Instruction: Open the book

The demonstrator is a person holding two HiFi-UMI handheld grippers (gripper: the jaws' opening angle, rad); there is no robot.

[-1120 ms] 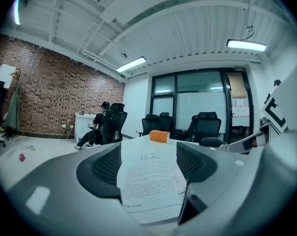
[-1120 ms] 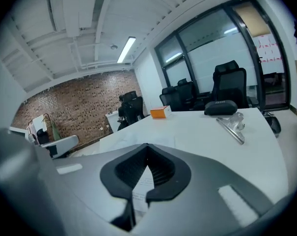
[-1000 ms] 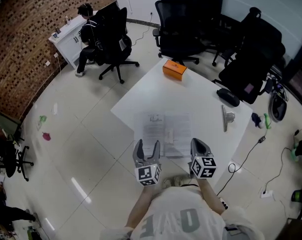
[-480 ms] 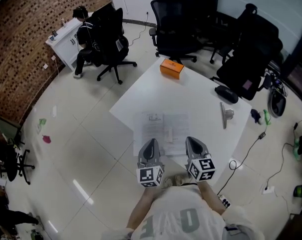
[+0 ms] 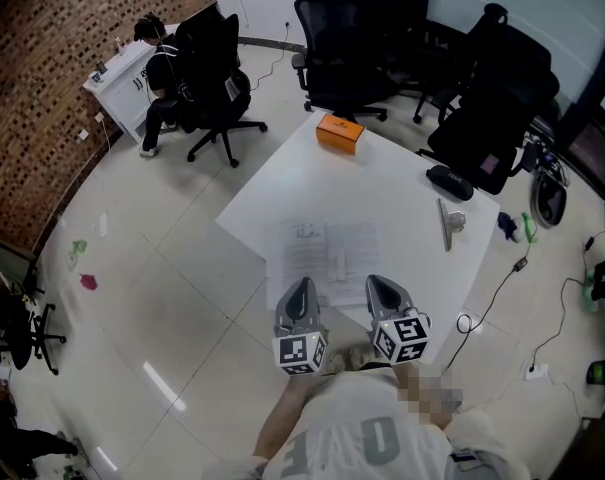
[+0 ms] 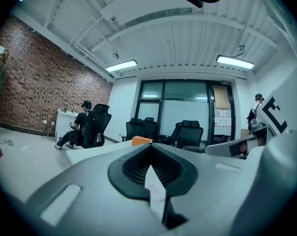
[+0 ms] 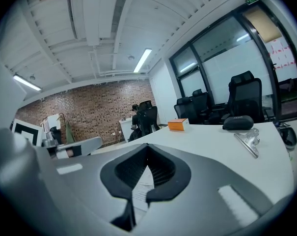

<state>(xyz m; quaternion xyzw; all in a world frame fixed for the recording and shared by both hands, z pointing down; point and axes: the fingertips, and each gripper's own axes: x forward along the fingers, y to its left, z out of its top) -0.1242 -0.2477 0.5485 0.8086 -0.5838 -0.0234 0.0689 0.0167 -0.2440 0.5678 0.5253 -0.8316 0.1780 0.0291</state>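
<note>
White table (image 5: 382, 183) | book (image 5: 327, 256) lies open by near edge | left gripper (image 5: 301, 288) fingers pressed together over book's near edge | right gripper (image 5: 381, 285) fingers likewise together, nothing clearly held

Left gripper (image 6: 150, 147), fingers (image 6: 123, 173) together, printed page (image 6: 156, 190) showing through gap, orange box (image 6: 142, 140) on table (image 6: 93, 152)

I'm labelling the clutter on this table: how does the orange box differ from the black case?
The orange box is bright, flat-sided and square-cornered; the black case is dark, rounded and oblong. The orange box sits by the table's far corner; the black case lies near its right edge in the head view, beside a metal clip. Both rest on the white table, untouched.
</note>
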